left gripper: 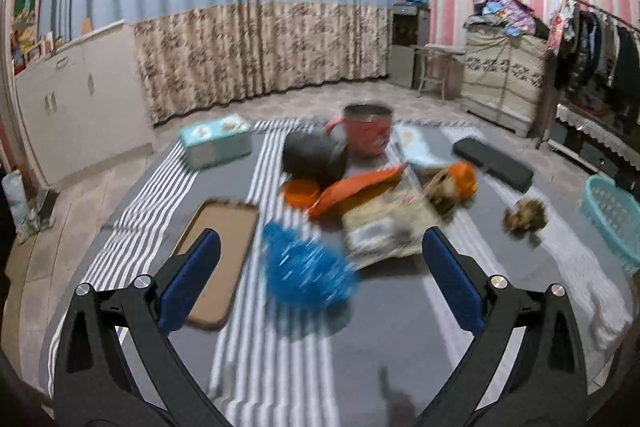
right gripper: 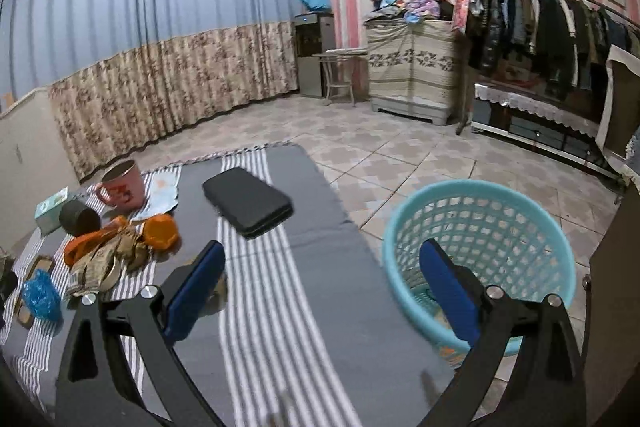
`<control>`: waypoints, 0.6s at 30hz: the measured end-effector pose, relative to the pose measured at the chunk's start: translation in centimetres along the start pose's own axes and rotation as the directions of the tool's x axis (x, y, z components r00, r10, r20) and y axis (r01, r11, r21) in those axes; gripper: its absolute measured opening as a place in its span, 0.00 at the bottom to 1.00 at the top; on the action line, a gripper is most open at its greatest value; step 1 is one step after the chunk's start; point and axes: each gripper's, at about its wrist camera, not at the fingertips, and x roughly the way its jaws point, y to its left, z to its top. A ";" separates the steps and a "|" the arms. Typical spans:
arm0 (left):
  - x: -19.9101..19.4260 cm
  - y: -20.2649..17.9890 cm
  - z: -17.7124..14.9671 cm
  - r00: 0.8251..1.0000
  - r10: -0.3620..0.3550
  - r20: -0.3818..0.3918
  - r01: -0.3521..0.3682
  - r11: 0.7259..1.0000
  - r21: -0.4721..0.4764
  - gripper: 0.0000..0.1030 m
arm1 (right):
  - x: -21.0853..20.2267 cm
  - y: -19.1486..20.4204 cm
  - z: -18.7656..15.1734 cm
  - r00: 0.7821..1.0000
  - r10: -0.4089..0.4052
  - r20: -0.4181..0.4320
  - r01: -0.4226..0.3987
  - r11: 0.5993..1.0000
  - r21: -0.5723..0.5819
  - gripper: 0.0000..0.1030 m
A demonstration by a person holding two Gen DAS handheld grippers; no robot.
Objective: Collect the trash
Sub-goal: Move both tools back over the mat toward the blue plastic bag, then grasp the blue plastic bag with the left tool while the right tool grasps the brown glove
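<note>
A crumpled blue plastic bag point(left gripper: 306, 269) lies on the striped grey mat point(left gripper: 276, 367), right between and just ahead of my open left gripper point(left gripper: 320, 255). Behind it lie an orange wrapper point(left gripper: 352, 189), a printed paper packet point(left gripper: 380, 223), an orange crumpled piece point(left gripper: 462, 179) and a brown crumpled wad point(left gripper: 524, 217). The turquoise mesh basket point(left gripper: 612, 211) stands at the mat's right edge. In the right wrist view my right gripper point(right gripper: 320, 263) is open and empty, its right finger over the basket point(right gripper: 480, 223). The blue bag point(right gripper: 40, 293) and trash pile point(right gripper: 108, 251) lie far left.
A pink mug point(left gripper: 368, 129), a dark pot point(left gripper: 314, 155), an orange lid point(left gripper: 302, 191), a tissue box point(left gripper: 216, 141), a brown tray point(left gripper: 220, 251) and a black case point(left gripper: 492, 159) sit on the mat. Tiled floor, cabinets, curtains and a clothes rack point(right gripper: 552, 23) surround it.
</note>
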 end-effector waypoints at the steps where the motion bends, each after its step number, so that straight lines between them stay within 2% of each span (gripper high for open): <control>1: 0.3 0.6 -0.7 1.000 0.004 -0.014 -0.004 1.000 -0.006 0.95 | 0.2 0.4 -0.1 1.000 0.006 -0.004 -0.006 1.000 -0.008 0.93; 5: 2.1 2.5 -2.6 0.996 0.002 -0.086 -0.006 0.999 -0.039 0.95 | 0.9 1.6 -0.2 1.000 0.015 -0.008 -0.015 0.999 -0.029 0.93; 6: 2.3 2.8 -2.6 0.996 -0.007 -0.092 0.003 0.999 -0.051 0.95 | 1.2 1.8 -0.2 1.000 0.014 -0.017 -0.014 0.999 -0.033 0.96; 8: 2.4 3.5 -2.3 0.996 -0.033 -0.083 0.026 0.996 -0.088 0.95 | 2.2 2.2 -0.6 0.998 0.012 -0.055 -0.014 0.999 -0.041 0.96; 14: 4.3 2.1 -1.0 0.994 -0.009 -0.112 0.010 1.000 0.005 0.94 | 3.9 3.2 -1.1 0.995 0.023 -0.096 -0.028 0.998 -0.056 0.96; 16: 5.3 1.6 -0.8 0.990 -0.018 -0.143 0.023 0.999 0.027 0.91 | 4.2 3.5 -1.1 0.995 0.025 -0.097 -0.032 0.997 -0.066 0.96; 18: 6.2 1.1 -0.6 0.981 -0.045 -0.187 0.055 0.997 0.048 0.78 | 4.6 4.2 -1.2 0.992 0.025 -0.121 -0.037 0.995 -0.098 0.96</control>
